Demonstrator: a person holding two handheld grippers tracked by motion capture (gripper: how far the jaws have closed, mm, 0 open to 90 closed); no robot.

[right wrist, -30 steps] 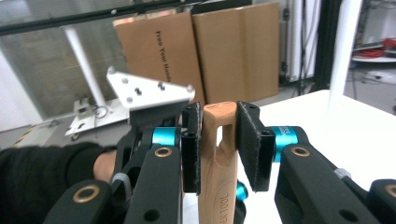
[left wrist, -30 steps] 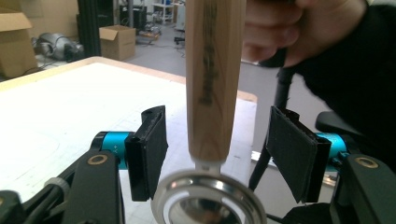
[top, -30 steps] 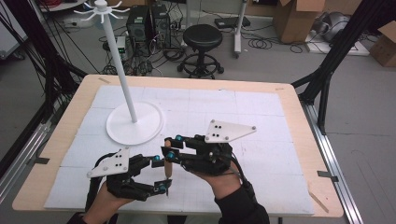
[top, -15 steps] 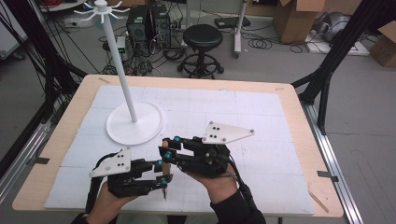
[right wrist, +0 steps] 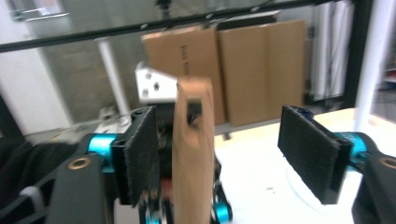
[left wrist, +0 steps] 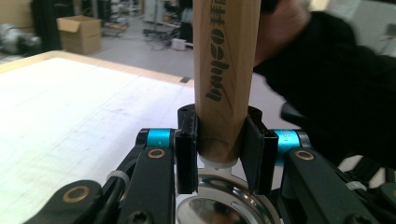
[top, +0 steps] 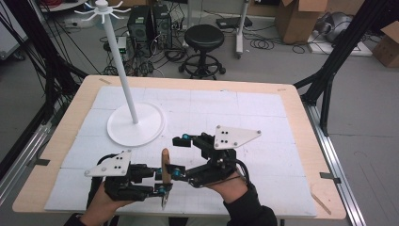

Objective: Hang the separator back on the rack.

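Observation:
A utensil with a wooden handle (top: 165,164) and a shiny metal head (top: 164,201) is held over the table's near edge. My left gripper (top: 162,181) has just closed and is shut on the handle's lower end (left wrist: 226,70), just above the metal head (left wrist: 219,205). In the left gripper view its pads (left wrist: 186,154) press both sides of the wood. My right gripper (top: 175,156) has just opened. In the right gripper view the handle (right wrist: 191,154) stands between the jaws, close by one pad (right wrist: 140,154) and well apart from the other (right wrist: 310,154).
A white stand (top: 135,126), a round base with a tall pole and hooks on top, stands at the table's back left. The white mat (top: 244,113) covers the wooden table (top: 301,117). A black stool (top: 203,40) and cardboard boxes (top: 296,19) are on the floor beyond.
The left gripper's jaws closed on the wooden handle. The right gripper, which held the handle before, opened its jaws off it. Both hands stayed nearly in place.

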